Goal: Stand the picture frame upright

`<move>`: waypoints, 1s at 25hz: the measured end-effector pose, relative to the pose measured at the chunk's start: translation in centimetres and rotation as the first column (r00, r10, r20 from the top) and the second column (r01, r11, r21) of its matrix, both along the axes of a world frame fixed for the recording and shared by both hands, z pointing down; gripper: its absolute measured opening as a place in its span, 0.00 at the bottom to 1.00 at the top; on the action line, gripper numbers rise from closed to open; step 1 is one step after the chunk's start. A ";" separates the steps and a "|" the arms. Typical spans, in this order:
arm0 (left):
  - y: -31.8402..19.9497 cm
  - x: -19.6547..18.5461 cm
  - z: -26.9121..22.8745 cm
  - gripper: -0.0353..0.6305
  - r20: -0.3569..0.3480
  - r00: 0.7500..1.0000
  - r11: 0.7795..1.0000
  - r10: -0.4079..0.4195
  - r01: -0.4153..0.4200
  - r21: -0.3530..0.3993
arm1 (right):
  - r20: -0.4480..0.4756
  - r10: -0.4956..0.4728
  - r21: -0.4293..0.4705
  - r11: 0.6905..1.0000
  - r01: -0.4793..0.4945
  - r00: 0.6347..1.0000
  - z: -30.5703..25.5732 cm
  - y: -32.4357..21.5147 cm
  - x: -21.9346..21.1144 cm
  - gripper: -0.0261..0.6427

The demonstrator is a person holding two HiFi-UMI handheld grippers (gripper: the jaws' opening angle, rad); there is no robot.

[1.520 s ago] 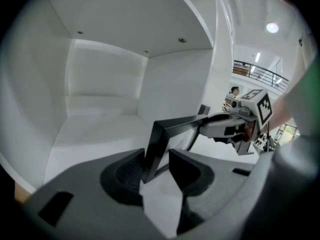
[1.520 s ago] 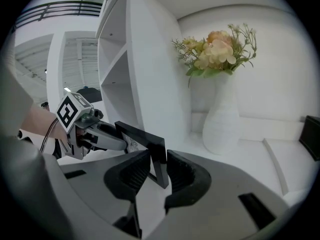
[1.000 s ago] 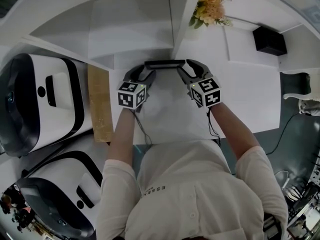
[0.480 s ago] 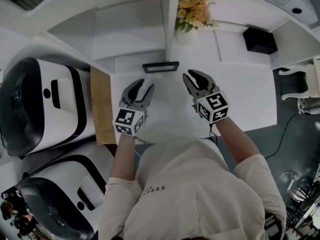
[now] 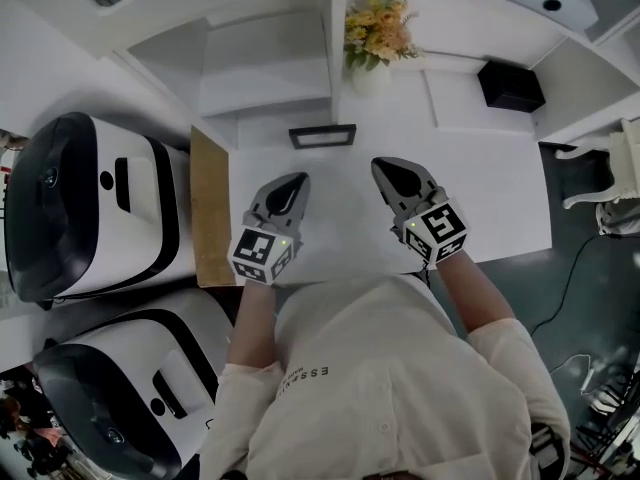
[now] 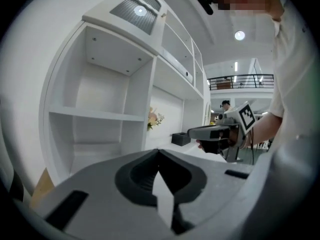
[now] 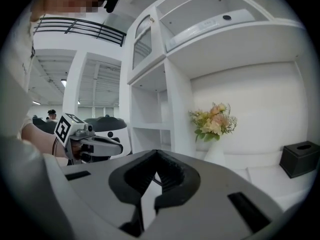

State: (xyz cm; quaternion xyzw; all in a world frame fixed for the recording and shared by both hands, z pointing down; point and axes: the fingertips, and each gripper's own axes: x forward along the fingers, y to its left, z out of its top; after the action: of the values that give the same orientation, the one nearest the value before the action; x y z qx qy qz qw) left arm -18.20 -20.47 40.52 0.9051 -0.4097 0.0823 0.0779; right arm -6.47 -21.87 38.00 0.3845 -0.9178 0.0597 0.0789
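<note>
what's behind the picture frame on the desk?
Directly behind the picture frame is the white shelf unit. The flower vase stands behind it and to the right. The frame's back and any stand are hidden from this overhead angle.

The tabletop [image 5: 500,188] is white; the frame [image 5: 322,136] has a black border. The flowers [image 5: 378,30] are yellow and orange with green leaves, the box [image 5: 511,85] black, the board [image 5: 209,203] tan.
</note>
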 end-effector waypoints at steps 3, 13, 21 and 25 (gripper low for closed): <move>1.0 0.0 -1.5 0.06 -0.038 0.999 1.000 0.020 -0.020 0.004 | 0.008 -0.005 0.026 1.000 0.005 1.000 -0.9 1.1 0.2 0.06; 1.2 -0.1 -4.9 0.06 -0.023 0.999 0.997 0.029 -0.028 0.068 | 0.005 -0.043 0.057 0.997 0.043 0.999 -2.3 1.9 0.0 0.06; 1.4 0.4 -5.2 0.06 0.011 1.000 0.997 0.017 -0.018 0.081 | 0.068 -0.047 0.041 0.998 0.044 0.997 -3.0 2.0 0.2 0.06; 1.5 0.5 -5.1 0.06 0.023 0.999 0.996 0.027 -0.029 0.082 | 0.048 -0.042 0.064 0.997 0.039 0.998 -3.6 1.5 0.8 0.06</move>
State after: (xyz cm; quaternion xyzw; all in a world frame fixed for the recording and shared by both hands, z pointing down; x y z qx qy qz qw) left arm -17.67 -18.95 35.44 0.9123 -0.4008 0.0764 0.0351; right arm -5.63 -20.37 34.36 0.3664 -0.9285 0.0387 0.0454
